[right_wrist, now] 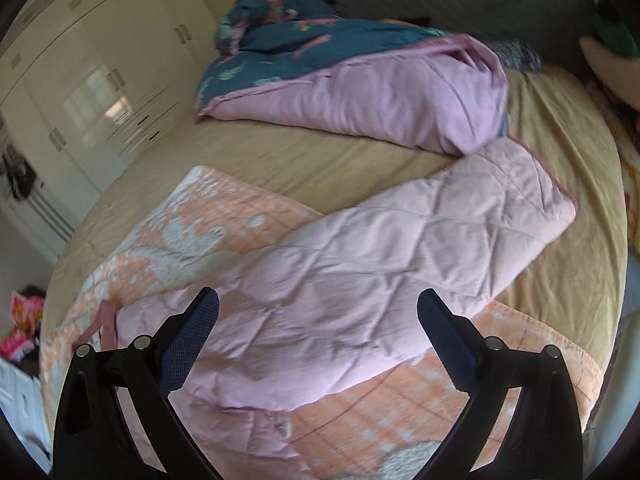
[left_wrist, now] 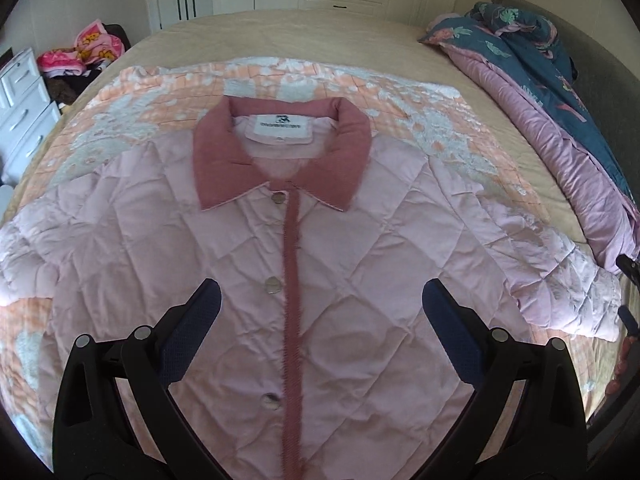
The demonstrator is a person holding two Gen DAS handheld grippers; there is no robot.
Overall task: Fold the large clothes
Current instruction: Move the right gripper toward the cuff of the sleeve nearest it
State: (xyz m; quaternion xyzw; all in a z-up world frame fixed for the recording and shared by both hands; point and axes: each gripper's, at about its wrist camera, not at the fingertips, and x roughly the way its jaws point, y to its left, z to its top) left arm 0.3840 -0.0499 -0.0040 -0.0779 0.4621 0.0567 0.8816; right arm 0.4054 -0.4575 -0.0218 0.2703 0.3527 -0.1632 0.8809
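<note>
A pale pink quilted jacket [left_wrist: 340, 280] is laid flat, front up, on an orange and white patterned blanket [left_wrist: 168, 92] that is spread over a bed covered with a beige sheet [left_wrist: 280, 36]. The jacket's darker pink collar [left_wrist: 224, 160] is turned toward the far side of the bed, a white label [left_wrist: 283, 128] is seen inside the neck, and a dark pink placket with three snap buttons [left_wrist: 273, 284] is run down the middle. The left gripper [left_wrist: 320, 300] is held above the jacket's chest, its jaws spread wide apart with nothing between them. In the right wrist view, the right gripper [right_wrist: 318, 306] is held over one sleeve [right_wrist: 400, 240], which is stretched out from the blanket [right_wrist: 208, 216] onto the bare sheet [right_wrist: 320, 160]; its jaws are likewise parted and empty. A rolled quilt, teal floral outside and lilac inside [right_wrist: 360, 100], is piled near the sleeve's cuff. White wardrobes [right_wrist: 100, 80] are seen beyond the bed, and a white drawer unit [left_wrist: 20, 112] is placed at its left.
</note>
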